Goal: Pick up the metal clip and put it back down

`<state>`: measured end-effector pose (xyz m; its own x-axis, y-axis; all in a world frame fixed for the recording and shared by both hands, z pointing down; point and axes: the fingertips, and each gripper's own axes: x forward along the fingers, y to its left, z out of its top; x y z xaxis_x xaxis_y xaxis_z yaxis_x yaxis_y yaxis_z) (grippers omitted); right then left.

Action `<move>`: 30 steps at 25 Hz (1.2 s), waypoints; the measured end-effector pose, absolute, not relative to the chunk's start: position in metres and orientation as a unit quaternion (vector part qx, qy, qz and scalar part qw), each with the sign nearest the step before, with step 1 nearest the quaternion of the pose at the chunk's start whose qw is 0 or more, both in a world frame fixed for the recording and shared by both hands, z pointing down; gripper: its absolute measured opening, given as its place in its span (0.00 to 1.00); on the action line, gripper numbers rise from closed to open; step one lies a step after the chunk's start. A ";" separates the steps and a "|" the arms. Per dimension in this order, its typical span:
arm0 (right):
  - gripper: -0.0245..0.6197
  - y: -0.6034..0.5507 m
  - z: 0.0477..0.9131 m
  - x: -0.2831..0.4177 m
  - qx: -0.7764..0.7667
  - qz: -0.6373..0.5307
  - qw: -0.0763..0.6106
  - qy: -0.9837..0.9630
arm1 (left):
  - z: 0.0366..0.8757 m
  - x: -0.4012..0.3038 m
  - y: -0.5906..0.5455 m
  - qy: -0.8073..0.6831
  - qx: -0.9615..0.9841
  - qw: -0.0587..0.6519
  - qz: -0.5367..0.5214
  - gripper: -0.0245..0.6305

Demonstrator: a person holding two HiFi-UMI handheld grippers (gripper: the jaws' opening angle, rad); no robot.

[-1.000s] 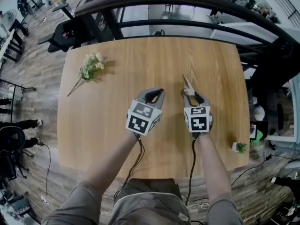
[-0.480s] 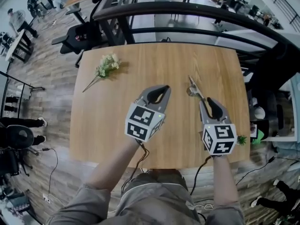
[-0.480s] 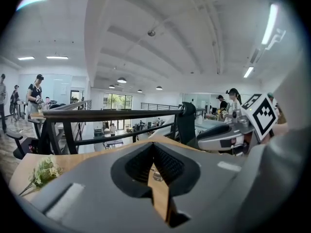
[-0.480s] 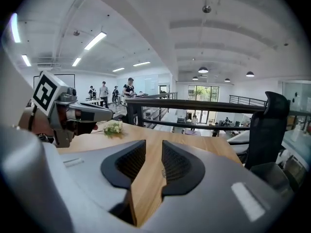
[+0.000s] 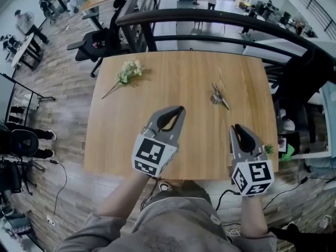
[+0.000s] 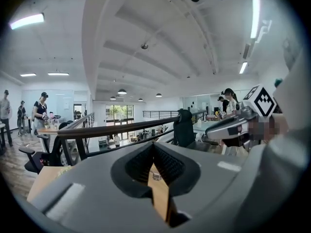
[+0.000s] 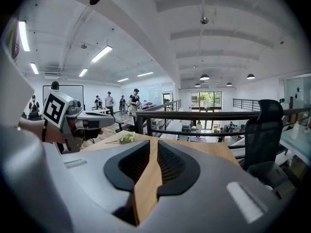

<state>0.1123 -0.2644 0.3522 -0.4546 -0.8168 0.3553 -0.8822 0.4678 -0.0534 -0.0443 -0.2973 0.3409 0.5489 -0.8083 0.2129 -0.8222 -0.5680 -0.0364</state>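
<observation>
Looking at the metal clip [image 5: 218, 96] first: it lies flat on the worktop [image 5: 173, 70], right of centre, well apart from both tools. I'd judge it light, stiff and slick. It looks like thin sprung metal that could skate across the wood or twist if it is pinched off-centre. The best hold seems to be across its broader middle, not on the thin ends.

The left tool [image 5: 180, 109] hovers over the near half with its tips together and nothing in it. The right tool [image 5: 235, 127] hangs by the near right corner. Its jaws have just been closing and are down to a narrow slit, and only bare wood shows through the gap.

Room to move? Plenty, with open wood all round the clip. The flower sprig [image 5: 127, 72] sits well off at the far left. A small green plant [image 5: 269, 149] hugs the right edge just beside the right tool. The dark railing [image 5: 210, 16] curves beyond the far edge. The right edge is the clip's nearest, so any slide that way needs watching.
</observation>
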 end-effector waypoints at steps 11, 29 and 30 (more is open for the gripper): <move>0.09 -0.194 0.312 0.099 0.487 0.099 0.120 -0.860 | 0.316 -0.077 -0.219 -0.489 0.867 0.038 0.088 0.04; 0.05 -0.142 0.293 0.063 0.457 0.060 0.122 -0.879 | 0.297 -0.107 -0.155 -0.522 0.849 0.029 0.077 0.04; 0.05 -0.141 0.294 0.063 0.455 0.061 0.120 -0.880 | 0.296 -0.107 -0.154 -0.524 0.848 0.027 0.076 0.04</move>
<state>0.0627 -0.1412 0.2938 -0.5562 -0.7870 0.2672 -0.8162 0.5777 0.0025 -0.1065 -0.1536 0.2963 0.4390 -0.8845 0.1580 -0.8928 -0.4491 -0.0335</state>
